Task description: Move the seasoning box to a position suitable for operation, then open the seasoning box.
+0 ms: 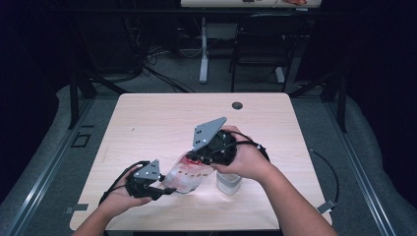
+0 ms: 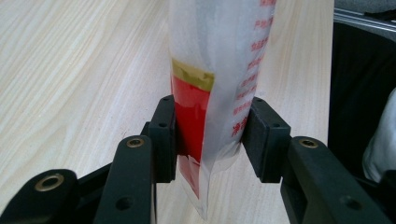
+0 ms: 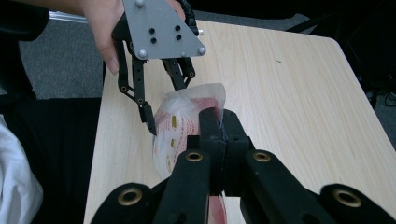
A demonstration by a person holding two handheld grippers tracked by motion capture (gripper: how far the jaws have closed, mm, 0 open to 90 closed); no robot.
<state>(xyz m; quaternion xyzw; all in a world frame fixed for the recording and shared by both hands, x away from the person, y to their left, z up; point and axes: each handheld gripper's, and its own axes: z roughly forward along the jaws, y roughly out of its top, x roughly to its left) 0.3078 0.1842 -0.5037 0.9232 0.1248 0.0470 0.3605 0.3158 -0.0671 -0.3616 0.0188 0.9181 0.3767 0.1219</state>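
A clear plastic pouch [image 1: 189,177] with red print and white contents hangs between my two grippers over the table's front middle. My left gripper [image 1: 166,190] is shut on one end of it; in the left gripper view the pouch [image 2: 210,65] rises from between the two pads, with the left gripper [image 2: 210,135] pinching its lower edge. My right gripper [image 1: 191,158] is shut on the other end, and in the right gripper view its jaws [image 3: 219,122] close on the pouch [image 3: 177,126] rim. The left gripper [image 3: 167,100] shows beyond, held by a hand.
A small white container [image 1: 228,183] stands on the wooden table [image 1: 162,118] just under my right hand. A cable hole [image 1: 237,105] lies at the table's far edge. A chair [image 1: 263,39] and a desk leg [image 1: 203,54] stand beyond the table.
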